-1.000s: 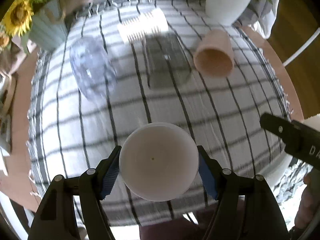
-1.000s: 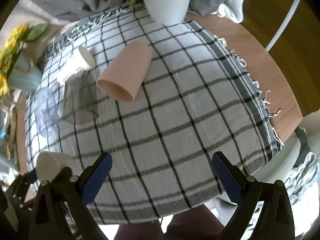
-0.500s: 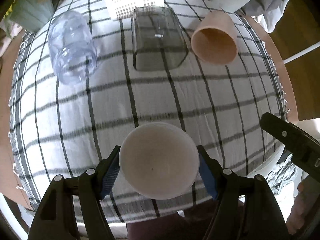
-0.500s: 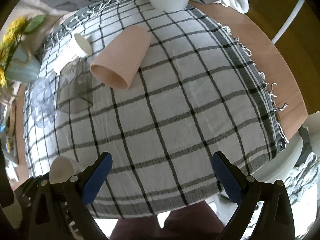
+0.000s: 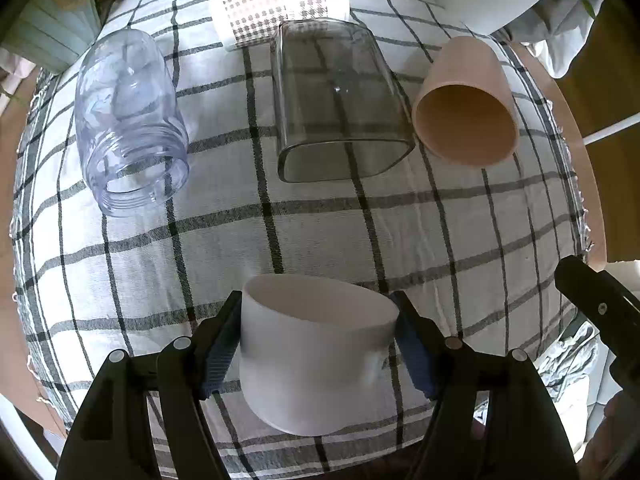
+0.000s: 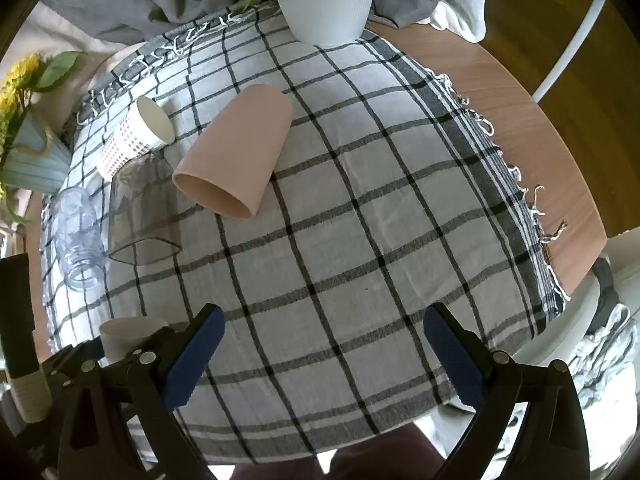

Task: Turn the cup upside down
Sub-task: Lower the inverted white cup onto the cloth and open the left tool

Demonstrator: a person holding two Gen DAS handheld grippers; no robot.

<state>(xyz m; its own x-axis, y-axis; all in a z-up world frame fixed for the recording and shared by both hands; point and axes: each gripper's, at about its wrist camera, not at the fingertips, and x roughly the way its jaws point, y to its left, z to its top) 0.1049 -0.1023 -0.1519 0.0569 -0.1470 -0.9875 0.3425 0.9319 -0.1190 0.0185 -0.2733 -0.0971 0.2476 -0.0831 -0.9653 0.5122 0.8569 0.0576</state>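
We've got the white cup (image 5: 316, 356) pinched in our left gripper (image 5: 320, 344) | mid-turn above the checked tablecloth (image 5: 320, 232), flip unfinished | right gripper (image 6: 324, 356) spread, idle

The white cup (image 5: 316, 354), plain and smooth, sits gripped between blue pads, mouth tilted away above the checked cloth (image 5: 320, 232).

jar (image 5: 130, 120) left, glass (image 5: 340, 104) middle, tumbler (image 5: 466, 100) right, on tablecloth (image 5: 320, 224)

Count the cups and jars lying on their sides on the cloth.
4: clear jar at left, patterned paper cup at the far edge, smoky glass in the middle, pink cup at right. The white cup is in the left gripper, not lying.
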